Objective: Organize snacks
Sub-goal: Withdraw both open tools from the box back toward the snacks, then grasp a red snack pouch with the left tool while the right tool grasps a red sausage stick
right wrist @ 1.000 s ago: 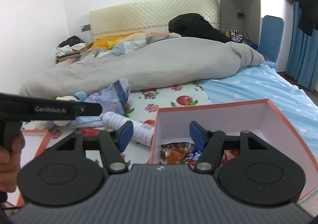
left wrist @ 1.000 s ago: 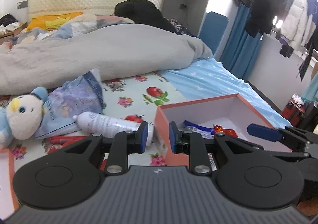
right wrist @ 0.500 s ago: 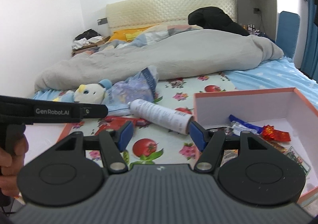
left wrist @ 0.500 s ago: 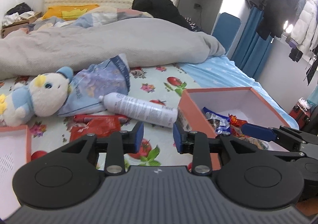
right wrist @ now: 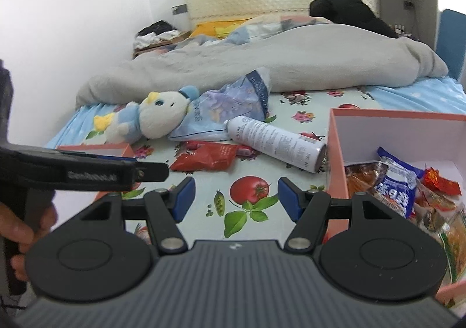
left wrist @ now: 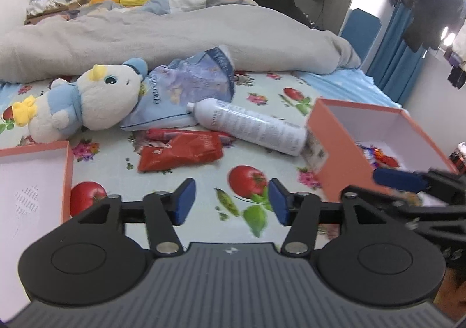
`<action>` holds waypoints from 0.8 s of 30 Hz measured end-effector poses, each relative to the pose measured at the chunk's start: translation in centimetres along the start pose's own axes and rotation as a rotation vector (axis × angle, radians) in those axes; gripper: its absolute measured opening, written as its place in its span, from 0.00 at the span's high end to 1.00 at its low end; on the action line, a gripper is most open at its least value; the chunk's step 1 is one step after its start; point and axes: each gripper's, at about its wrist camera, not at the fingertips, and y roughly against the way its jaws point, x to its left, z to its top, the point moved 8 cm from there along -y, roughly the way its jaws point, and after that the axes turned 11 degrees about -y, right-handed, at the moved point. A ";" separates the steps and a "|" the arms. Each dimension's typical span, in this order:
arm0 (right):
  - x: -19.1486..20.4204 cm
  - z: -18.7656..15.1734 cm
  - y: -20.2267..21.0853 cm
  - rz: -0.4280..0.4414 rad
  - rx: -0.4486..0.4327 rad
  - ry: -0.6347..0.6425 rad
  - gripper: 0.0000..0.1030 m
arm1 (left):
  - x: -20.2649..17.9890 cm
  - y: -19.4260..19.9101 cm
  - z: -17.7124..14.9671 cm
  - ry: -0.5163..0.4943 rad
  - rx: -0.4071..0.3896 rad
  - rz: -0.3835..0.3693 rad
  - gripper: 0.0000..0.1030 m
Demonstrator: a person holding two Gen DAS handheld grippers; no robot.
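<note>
A red snack packet lies on the flowered sheet, also in the right wrist view. Beyond it lie a pale blue snack bag and a white can. An orange box at the right holds several snack packets. My left gripper is open and empty, above the sheet just short of the red packet. My right gripper is open and empty, left of the box wall.
A plush duck lies at the left beside the blue bag. An orange lid lies at the near left. A grey duvet fills the far bed. The left gripper's arm crosses the right view.
Both grippers have swung left, away from the box toward the loose snacks. My left jaws have opened wide. The red packet and plush duck now sit nearer the centre.
</note>
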 end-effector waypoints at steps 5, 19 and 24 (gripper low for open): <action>0.7 0.3 -3.6 0.023 0.063 0.063 0.37 | 2.6 -3.5 -1.2 0.011 0.035 0.028 0.35; 2.2 4.1 -16.4 0.094 0.226 0.233 0.47 | 8.2 -12.2 -0.9 -0.111 0.136 0.044 0.31; 3.0 5.8 -21.5 0.124 0.280 0.256 0.67 | 9.1 -14.8 -0.2 -0.184 0.143 0.036 0.31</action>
